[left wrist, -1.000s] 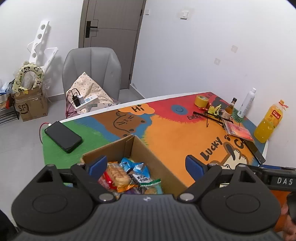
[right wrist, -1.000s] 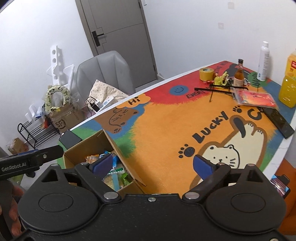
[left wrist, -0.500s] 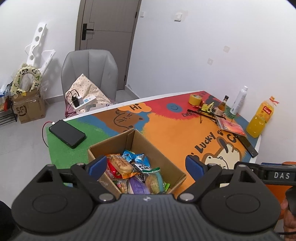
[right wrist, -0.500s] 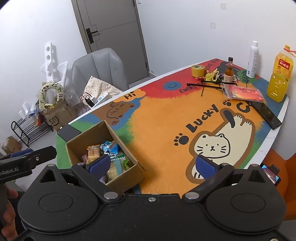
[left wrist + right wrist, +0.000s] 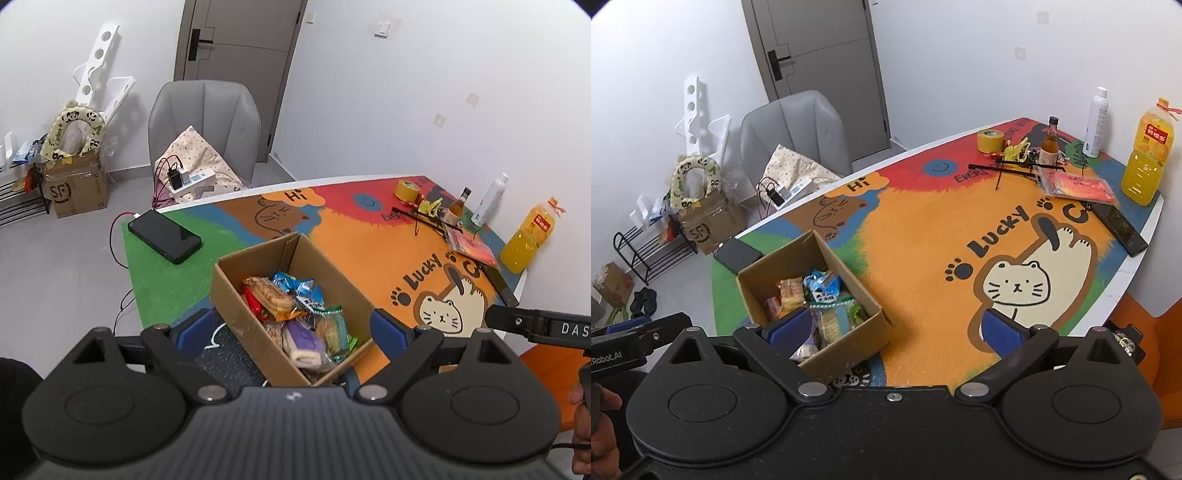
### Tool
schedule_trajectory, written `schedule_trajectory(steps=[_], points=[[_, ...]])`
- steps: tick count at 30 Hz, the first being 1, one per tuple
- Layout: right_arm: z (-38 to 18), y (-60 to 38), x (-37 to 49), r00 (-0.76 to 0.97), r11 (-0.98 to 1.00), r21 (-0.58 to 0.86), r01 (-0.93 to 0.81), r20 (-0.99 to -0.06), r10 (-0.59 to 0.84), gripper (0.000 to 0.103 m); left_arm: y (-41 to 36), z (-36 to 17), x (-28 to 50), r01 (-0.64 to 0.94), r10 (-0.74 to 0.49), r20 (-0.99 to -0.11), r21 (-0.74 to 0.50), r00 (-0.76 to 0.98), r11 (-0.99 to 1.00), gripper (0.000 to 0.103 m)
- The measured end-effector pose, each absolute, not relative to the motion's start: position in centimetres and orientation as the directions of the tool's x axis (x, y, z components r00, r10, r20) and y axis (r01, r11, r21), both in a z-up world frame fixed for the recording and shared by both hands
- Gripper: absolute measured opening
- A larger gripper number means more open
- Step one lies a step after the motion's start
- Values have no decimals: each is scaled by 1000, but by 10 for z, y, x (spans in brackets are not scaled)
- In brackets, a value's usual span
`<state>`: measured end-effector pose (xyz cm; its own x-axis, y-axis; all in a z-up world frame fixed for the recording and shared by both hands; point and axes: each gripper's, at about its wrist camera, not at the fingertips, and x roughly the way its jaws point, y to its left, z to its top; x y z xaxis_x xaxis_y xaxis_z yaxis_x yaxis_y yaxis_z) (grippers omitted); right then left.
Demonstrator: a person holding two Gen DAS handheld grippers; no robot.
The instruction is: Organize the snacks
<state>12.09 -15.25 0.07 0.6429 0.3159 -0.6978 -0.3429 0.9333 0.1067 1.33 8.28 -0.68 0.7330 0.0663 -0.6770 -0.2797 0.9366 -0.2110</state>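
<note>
An open cardboard box (image 5: pixel 236 295) stands on the near left part of the colourful table mat; it also shows in the right wrist view (image 5: pixel 849 269). Several wrapped snacks (image 5: pixel 295 314) lie piled inside it, also visible in the right wrist view (image 5: pixel 812 295). My left gripper (image 5: pixel 291 332) is open and empty, held above the box's near end. My right gripper (image 5: pixel 894 328) is open and empty, above the box's near right corner and the mat.
A black phone (image 5: pixel 164 236) on a red cable lies on the green corner. At the far right are a tape roll (image 5: pixel 990 140), small bottle (image 5: pixel 1049 147), white spray can (image 5: pixel 1095 122), orange juice bottle (image 5: pixel 1147 151), red packet (image 5: pixel 1078 184) and second phone (image 5: pixel 1119 229). A grey chair (image 5: pixel 203 122) stands behind.
Both grippers have pulled back and risen, so the box and the table now show more fully. Both stay open and empty.
</note>
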Motion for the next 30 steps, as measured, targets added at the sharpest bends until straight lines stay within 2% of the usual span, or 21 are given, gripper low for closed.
schedule_trajectory(steps=[16,30], points=[[3,-154,113,662,944,110,-312,-687,300,101,70,-6,8,-188,24,-664,-177,747,966,91],[4,-153,110,666,943,122,-310,-680,307,101,69,-4,3,-204,51,-670,-152,741,967,91]])
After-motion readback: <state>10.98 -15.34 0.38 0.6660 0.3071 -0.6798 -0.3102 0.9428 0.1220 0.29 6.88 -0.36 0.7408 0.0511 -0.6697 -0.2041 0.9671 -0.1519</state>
